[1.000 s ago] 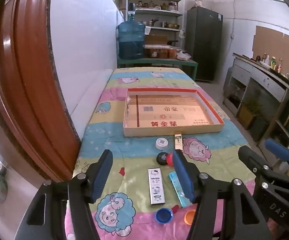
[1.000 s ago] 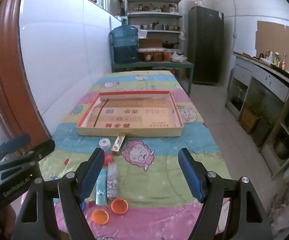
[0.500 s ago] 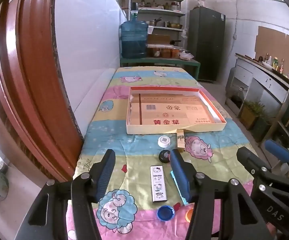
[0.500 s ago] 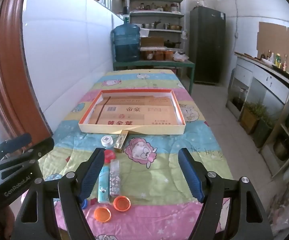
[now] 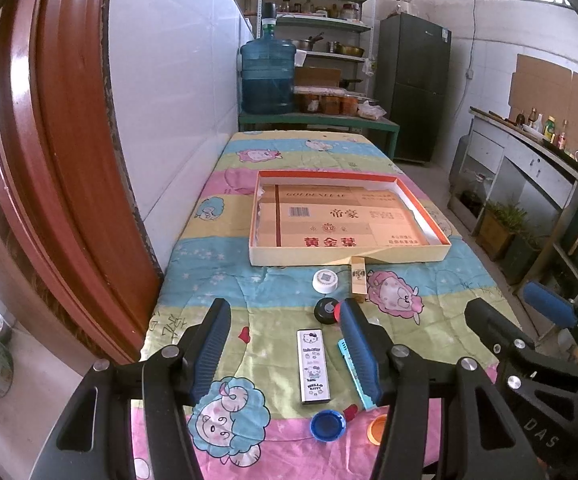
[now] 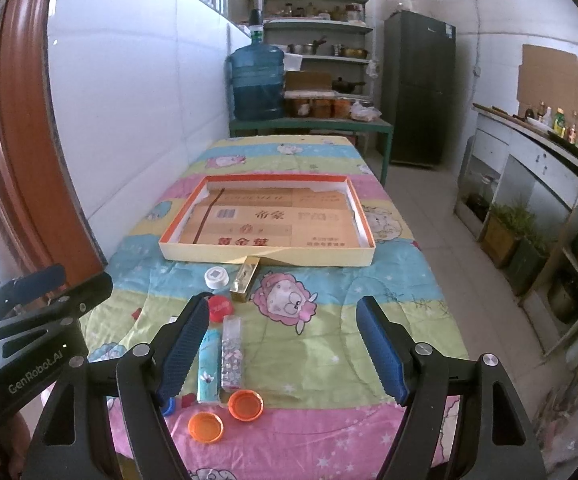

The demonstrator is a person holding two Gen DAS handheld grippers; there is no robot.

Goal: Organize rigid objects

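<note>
Both grippers hover above the near edge of the worktop (image 5: 225,248), which is covered by a cartoon-print quilt.

Left gripper (image 5: 285,344): jaws apart, nothing between them.
Right gripper (image 6: 285,346): jaws apart, nothing between them.

A shallow cardboard tray (image 5: 429,254) lies flat at the middle of the worktop. No loose item lies in it.

The items to be organised lie between the tray and the near edge:
- gold box (image 6: 245,276), touching the tray's near wall
- white cap (image 5: 324,281), just beside the gold box
- black cap (image 5: 326,311) and red cap (image 6: 221,306)
- white Hello Kitty case (image 5: 312,366)
- teal case (image 6: 208,364) and clear glitter case (image 6: 231,354), side by side
- blue cap (image 5: 327,425) and two orange caps (image 6: 245,405), nearest the near edge
</note>
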